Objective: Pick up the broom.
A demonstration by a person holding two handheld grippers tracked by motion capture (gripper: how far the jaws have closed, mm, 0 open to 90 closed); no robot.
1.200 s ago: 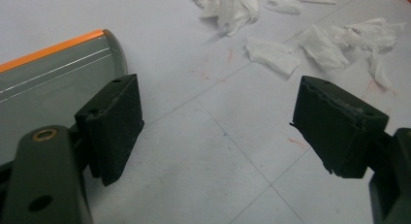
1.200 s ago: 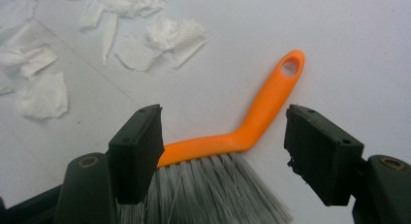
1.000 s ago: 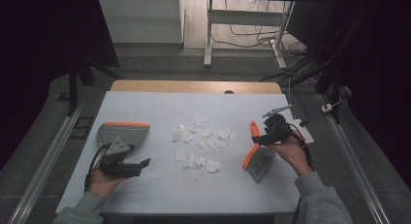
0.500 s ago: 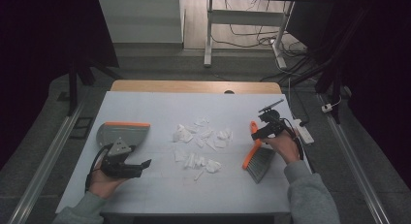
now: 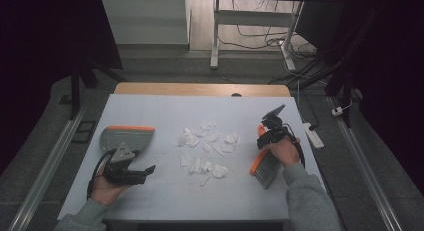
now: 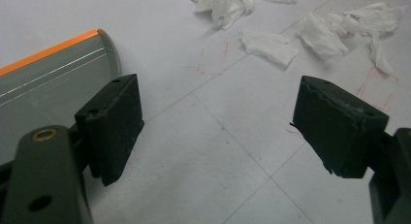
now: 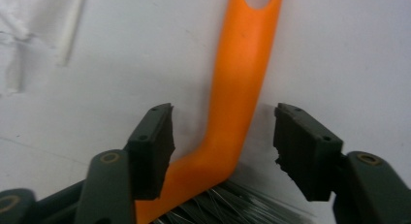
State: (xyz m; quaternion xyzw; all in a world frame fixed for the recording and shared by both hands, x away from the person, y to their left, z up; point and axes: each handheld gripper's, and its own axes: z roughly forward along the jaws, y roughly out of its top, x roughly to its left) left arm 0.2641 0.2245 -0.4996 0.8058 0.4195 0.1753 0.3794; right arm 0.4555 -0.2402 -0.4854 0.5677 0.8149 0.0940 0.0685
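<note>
A hand brush [image 5: 265, 167] with grey bristles and an orange handle [image 7: 242, 73] lies at the right of the white table [image 5: 150, 106]. My right gripper [image 5: 265, 136] is lowered over that handle. Its jaws have just been closing, and the handle lies between them [image 7: 225, 120] with a gap still showing at the right jaw. At the left lies a grey dustpan [image 5: 126, 138] with an orange edge [image 6: 48, 73]. My left gripper [image 5: 145, 170] rests just in front of it, open and with nothing between its jaws [image 6: 225, 132]. Torn white paper scraps [image 5: 207, 143] lie scattered mid-table [image 6: 315, 35].
A wooden strip [image 5: 200, 88] runs along the table's far edge. Off the right side, on the floor, are a white power strip [image 5: 312, 136] and cables. A white desk frame [image 5: 215, 36] stands beyond the table.
My right gripper has come down and slightly left onto the brush handle, and its jaws have narrowed around it. The left gripper, dustpan and scraps have stayed put.
</note>
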